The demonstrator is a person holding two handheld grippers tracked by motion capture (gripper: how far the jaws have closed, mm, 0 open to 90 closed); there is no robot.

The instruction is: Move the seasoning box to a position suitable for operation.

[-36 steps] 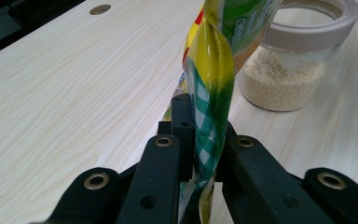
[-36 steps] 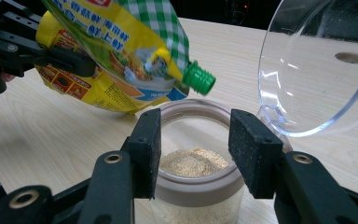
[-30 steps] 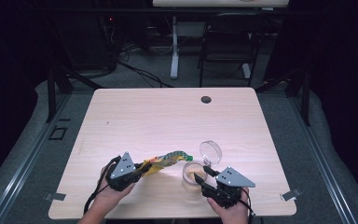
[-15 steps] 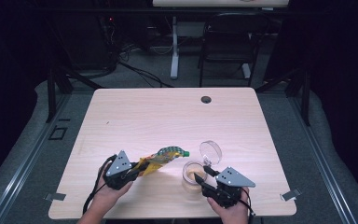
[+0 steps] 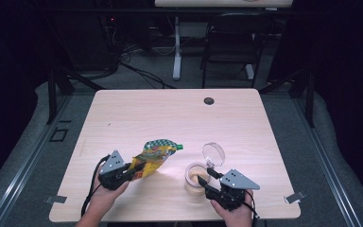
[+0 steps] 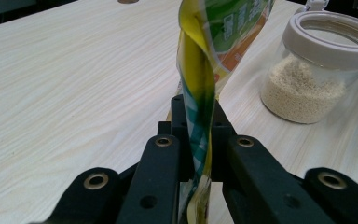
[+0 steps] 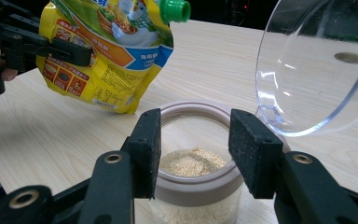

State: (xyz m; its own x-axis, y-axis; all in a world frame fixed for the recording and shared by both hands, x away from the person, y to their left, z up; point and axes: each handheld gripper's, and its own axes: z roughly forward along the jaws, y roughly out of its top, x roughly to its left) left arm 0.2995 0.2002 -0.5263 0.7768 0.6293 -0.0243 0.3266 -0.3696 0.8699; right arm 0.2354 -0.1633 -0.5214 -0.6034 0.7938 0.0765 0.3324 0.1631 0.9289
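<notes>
My left gripper (image 5: 137, 171) is shut on the bottom edge of a yellow and green spout pouch (image 5: 156, 153), holding it tilted up off the table with its green cap (image 5: 178, 146) pointing towards the jar. The pouch (image 6: 214, 37) rises edge-on from between the left jaws. A clear jar (image 5: 196, 176) with a beige rim, part full of pale granules (image 7: 193, 163), stands on the table. Its clear hinged lid (image 7: 317, 70) is flipped back. My right gripper (image 7: 195, 140) is open at the jar's near side, its pads (image 7: 147, 144) level with the rim. The pouch (image 7: 107, 60) hangs left of the jar.
The light wooden table (image 5: 170, 118) has a dark grommet hole (image 5: 209, 100) near its far edge. A chair (image 5: 231, 42) and desk legs stand on the floor beyond. Both hands are at the near edge.
The left gripper has lifted the pouch and swung its spout up and slightly left, away from the jar. The right gripper and the jar have stayed put.
</notes>
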